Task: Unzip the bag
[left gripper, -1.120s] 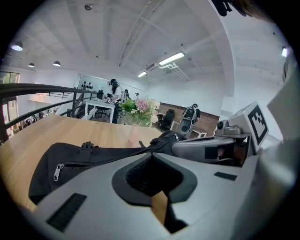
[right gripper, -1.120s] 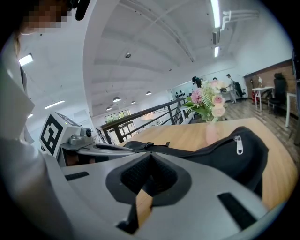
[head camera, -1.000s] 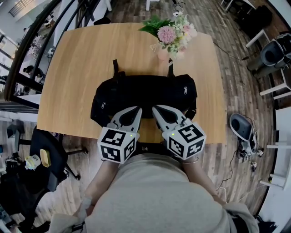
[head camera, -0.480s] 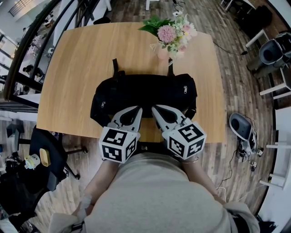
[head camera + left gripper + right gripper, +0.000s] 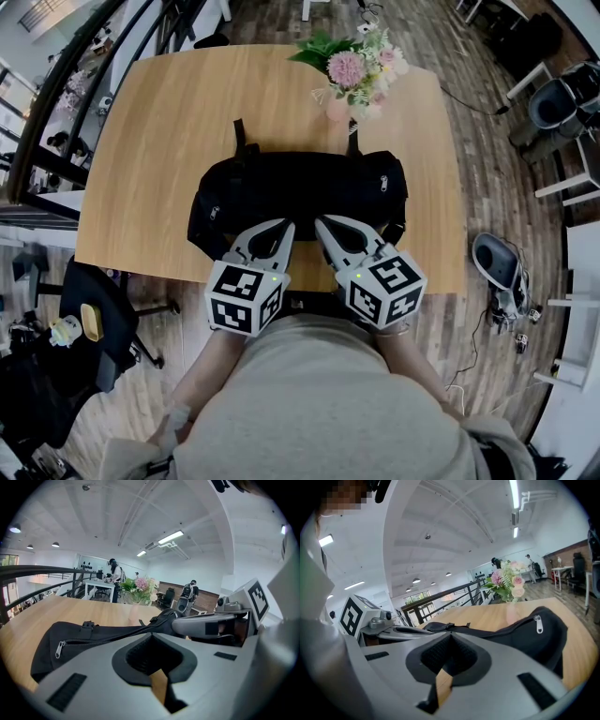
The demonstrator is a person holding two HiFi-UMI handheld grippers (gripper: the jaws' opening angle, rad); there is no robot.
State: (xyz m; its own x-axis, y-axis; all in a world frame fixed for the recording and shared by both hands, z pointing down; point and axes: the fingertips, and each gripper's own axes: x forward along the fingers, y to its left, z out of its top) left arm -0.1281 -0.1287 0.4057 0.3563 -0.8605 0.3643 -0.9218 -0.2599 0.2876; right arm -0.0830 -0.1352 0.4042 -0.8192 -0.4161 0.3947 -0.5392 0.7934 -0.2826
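Left gripper (image 5: pixel 288 225) and right gripper (image 5: pixel 320 223) pressed together, empty, at bag (image 5: pixel 300 190); I'd pinch zipper pull (image 5: pixel 382 183) squarely, left bracing fabric.

A light wooden desk (image 5: pixel 155 131) with rounded corners carries two things. A black bag (image 5: pixel 300 187) lies flat across its near half, straight ahead of the fingers (image 5: pixel 287 232) of the left gripper (image 5: pixel 290 225) and the right gripper (image 5: pixel 318 223), stretching well past them to either side. Two short straps point away from the fingers. Beyond the bag, further from the fingers and slightly to the right gripper's side, stands a vase of pink and white flowers (image 5: pixel 352 70).
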